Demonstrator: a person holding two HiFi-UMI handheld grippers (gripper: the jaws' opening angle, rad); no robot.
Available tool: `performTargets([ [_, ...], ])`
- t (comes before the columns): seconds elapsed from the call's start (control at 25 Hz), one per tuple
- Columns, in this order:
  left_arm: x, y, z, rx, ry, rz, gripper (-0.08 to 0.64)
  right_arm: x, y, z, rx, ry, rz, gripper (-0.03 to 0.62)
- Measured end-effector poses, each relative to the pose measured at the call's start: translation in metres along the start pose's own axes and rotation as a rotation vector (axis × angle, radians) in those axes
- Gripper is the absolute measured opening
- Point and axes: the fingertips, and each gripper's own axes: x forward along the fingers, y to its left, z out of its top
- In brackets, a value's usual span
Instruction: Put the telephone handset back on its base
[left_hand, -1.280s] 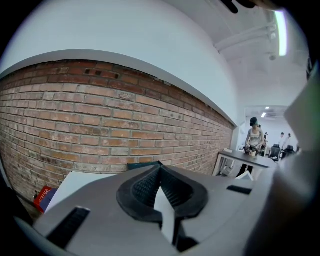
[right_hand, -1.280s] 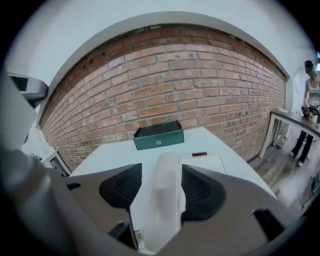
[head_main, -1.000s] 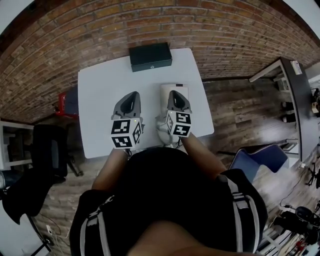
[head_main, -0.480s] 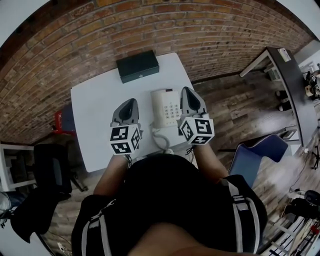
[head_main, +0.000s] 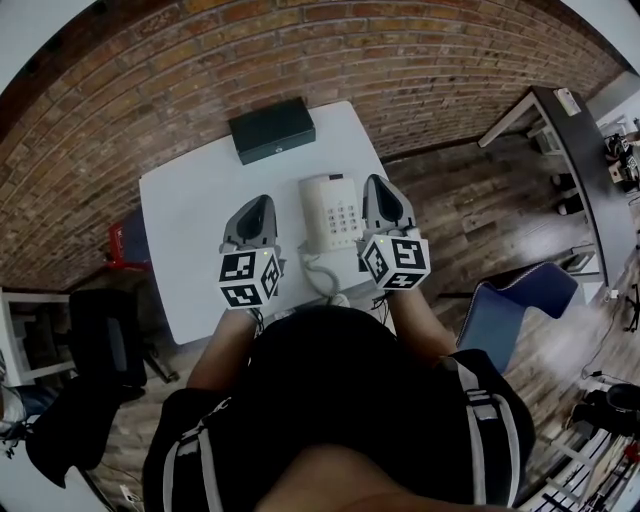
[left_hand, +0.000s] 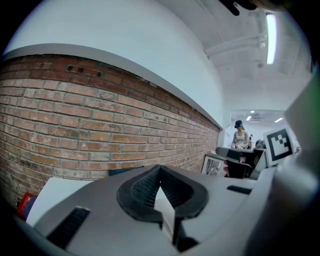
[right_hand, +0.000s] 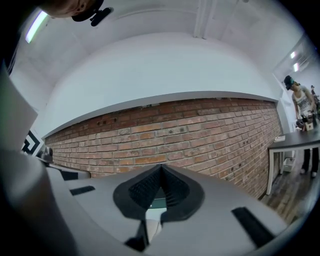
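A white telephone (head_main: 330, 212) with a keypad lies on the white table (head_main: 190, 220), between my two grippers. Its handset looks to be lying along the left side of the base; the view is too small to be sure. A curly cord (head_main: 318, 272) runs from the phone toward the table's near edge. My left gripper (head_main: 262, 203) hovers just left of the phone, shut and holding nothing, as the left gripper view (left_hand: 160, 167) confirms. My right gripper (head_main: 375, 183) hangs just right of the phone, also shut and empty (right_hand: 161, 167).
A dark box (head_main: 272, 130) sits at the table's far edge against the brick wall. A red object (head_main: 120, 238) and a black chair (head_main: 100, 320) stand left of the table, a blue chair (head_main: 510, 310) to the right. A person (right_hand: 302, 100) stands far off.
My right gripper has moved rightward off the telephone, uncovering its keypad. The left gripper has stayed in place. Over the last half second almost nothing has shifted.
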Motion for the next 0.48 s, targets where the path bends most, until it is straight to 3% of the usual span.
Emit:
performTargets([
  [0.16, -0.002, 0.004, 0.001, 0.0, -0.003, 0.002, 0.002, 0.001, 0.004, -0.001, 0.044, -0.015, 0.029, -0.003],
  [0.48, -0.004, 0.01, 0.004, -0.002, -0.021, 0.008, 0.002, 0.007, 0.014, -0.009, 0.039, 0.011, 0.054, -0.003],
])
